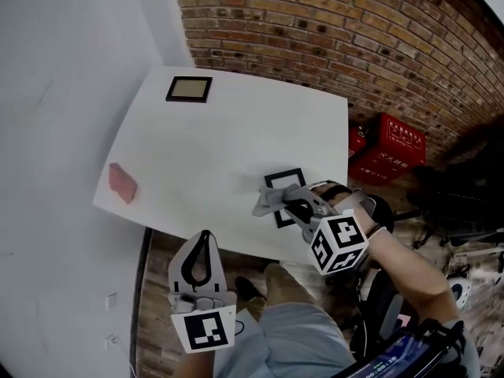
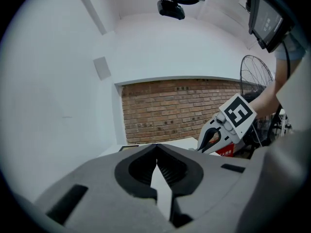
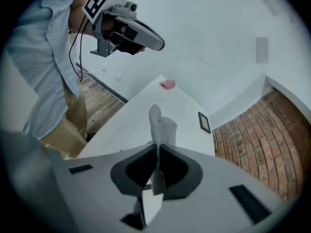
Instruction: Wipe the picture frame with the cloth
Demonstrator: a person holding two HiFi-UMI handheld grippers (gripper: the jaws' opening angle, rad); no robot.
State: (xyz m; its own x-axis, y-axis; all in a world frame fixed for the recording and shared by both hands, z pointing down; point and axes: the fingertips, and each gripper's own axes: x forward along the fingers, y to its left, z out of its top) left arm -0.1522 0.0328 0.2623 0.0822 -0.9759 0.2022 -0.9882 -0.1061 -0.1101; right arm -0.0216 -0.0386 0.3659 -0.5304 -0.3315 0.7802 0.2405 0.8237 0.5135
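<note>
Near the table's front edge lies a black picture frame (image 1: 283, 176) with a white inside. My right gripper (image 1: 291, 205) is over it, shut on a grey cloth (image 1: 270, 200) that rests on the frame's lower part. In the right gripper view the cloth (image 3: 160, 125) sticks up from between the closed jaws (image 3: 156, 147). My left gripper (image 1: 198, 254) hangs below the table's front edge, away from the frame. Its jaws (image 2: 156, 147) meet at the tips with nothing between them.
A second dark frame (image 1: 189, 89) with a tan inside lies at the table's far left corner. A pink object (image 1: 122, 183) sits near the left edge of the white table (image 1: 220, 132). Red crates (image 1: 390, 144) stand by the brick wall at right.
</note>
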